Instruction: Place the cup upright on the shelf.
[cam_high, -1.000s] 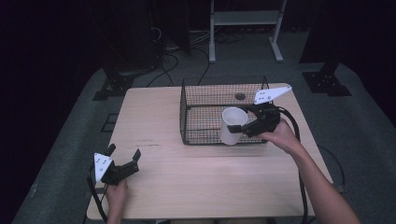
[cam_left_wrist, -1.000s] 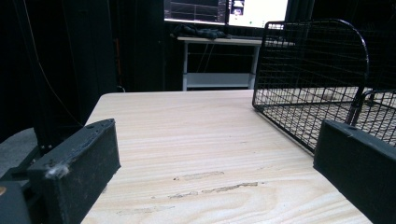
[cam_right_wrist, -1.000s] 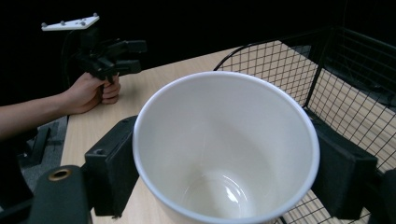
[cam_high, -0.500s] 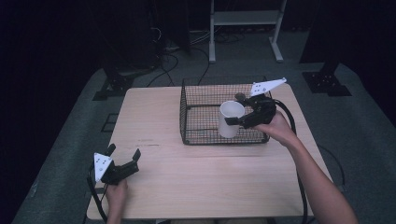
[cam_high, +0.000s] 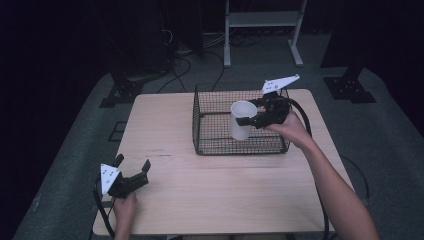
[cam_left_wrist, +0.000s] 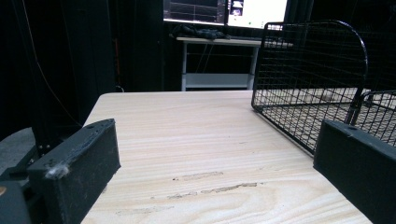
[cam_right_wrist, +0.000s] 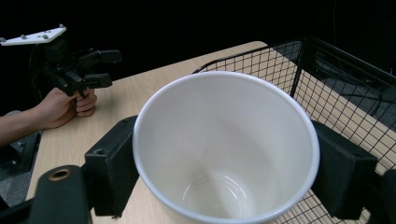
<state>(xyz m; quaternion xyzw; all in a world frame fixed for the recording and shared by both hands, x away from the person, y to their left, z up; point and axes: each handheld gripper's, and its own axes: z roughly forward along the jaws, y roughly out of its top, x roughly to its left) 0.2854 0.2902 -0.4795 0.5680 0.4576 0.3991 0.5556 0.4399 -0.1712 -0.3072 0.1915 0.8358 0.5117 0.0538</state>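
Note:
A white cup (cam_high: 239, 129) stands upright and empty, with my right gripper (cam_high: 249, 120) shut on its sides. In the high view it is held over the inside of the black wire basket (cam_high: 210, 148). In the right gripper view the cup (cam_right_wrist: 210, 116) sits between the two black jaws of the right gripper (cam_right_wrist: 224, 172), one on each side of its wall, with the basket (cam_right_wrist: 336, 84) behind it. My left gripper (cam_high: 132, 163) rests at the table's front left, open with nothing between its jaws. It shows far off as the left gripper (cam_right_wrist: 100, 67).
The basket (cam_left_wrist: 303, 84) stands on the light wooden table (cam_high: 165, 125) at the back right. From the left gripper (cam_left_wrist: 210, 163), bare table (cam_left_wrist: 187, 121) stretches ahead. A white shelf frame (cam_high: 262, 20), cables and dark stands are on the floor beyond.
My right gripper has carried the cup away from the person and slightly left, from the basket's front wall to over its inside. The left gripper has not moved.

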